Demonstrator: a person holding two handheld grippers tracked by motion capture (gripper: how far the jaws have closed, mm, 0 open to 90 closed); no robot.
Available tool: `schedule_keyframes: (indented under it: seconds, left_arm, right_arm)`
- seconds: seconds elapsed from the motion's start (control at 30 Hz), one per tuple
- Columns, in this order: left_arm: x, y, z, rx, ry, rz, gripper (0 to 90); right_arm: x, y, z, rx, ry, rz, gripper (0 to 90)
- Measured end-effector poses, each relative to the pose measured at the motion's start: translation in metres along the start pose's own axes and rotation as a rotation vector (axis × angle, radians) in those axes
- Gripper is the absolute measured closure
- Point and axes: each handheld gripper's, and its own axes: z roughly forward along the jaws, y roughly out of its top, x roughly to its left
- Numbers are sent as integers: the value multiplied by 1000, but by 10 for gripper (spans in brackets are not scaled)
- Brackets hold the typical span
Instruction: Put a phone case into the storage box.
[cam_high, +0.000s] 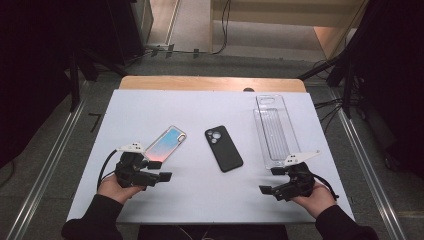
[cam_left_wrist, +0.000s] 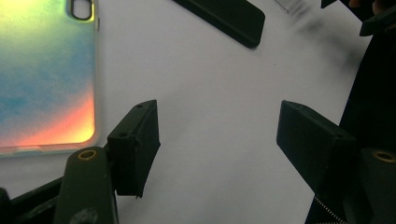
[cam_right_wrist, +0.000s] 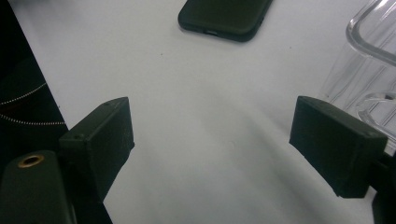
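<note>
Where frame edges crop the iridescent case (cam_left_wrist: 44, 74) and black phone (cam_right_wrist: 224, 16), both tongs gape empty.

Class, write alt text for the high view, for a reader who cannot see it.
Two hands hold the open left gripper and right gripper over a white table. Between them lie an iridescent phone case, a black phone lying camera side up, and a clear plastic tray.
</note>
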Motion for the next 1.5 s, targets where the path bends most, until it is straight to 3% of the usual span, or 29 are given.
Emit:
schedule_keyframes:
  seconds: [0.27, 0.53, 0.73, 0.97, 1.07, 1.33, 1.4, 1.5]
  left_arm:
    - [-10, -8, 0, 13, -14, 13, 303]
    - [-8, -4, -1, -12, -15, 8, 303]
    - [-7, 1, -2, -31, 17, 22, 268]
    - [2, 9, -2, -54, 44, 20, 232]
    - [7, 13, -1, -38, 66, 9, 219]
    - [22, 20, 1, -55, 74, 18, 215]
    - [27, 22, 2, -76, 74, 16, 130]
    - [33, 26, 3, -90, 78, 10, 132]
  right_arm:
    - [-1, 0, 1, -7, -5, 2, 119]
    - [-1, 0, 1, -6, -1, -1, 119]
    - [-1, 0, 2, -3, -2, -2, 119]
    - [-1, 0, 2, -2, -3, -2, 119]
    - [-1, 0, 2, 1, -2, -3, 119]
    - [-1, 0, 2, 1, -4, 3, 119]
    - [-1, 0, 2, 1, -5, 3, 119]
    - [-1, 0, 2, 2, -5, 1, 118]
